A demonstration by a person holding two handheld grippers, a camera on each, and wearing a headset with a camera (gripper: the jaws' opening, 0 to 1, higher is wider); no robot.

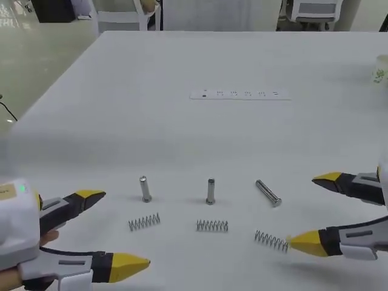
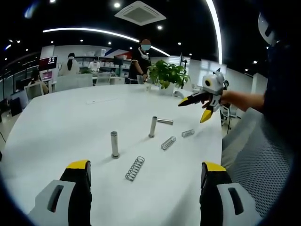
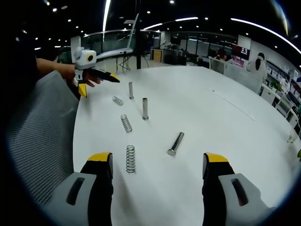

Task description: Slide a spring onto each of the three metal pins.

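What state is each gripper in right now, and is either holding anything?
Left gripper: open, holding nothing.
Right gripper: open, holding nothing; a spring lies close to one of its jaws.

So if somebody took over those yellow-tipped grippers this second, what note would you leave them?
Grippers: left gripper open, empty, near the left spring; right gripper open, empty, one jaw tip close by the right coiled steel spring.
Things, on the white table: left silver metal pin and middle pin stand upright; right pin lies on its side. Each pin has its spring lying in front of it.
Done: no spring is on a pin yet.
Left: all three; the lying pin probably needs standing first.
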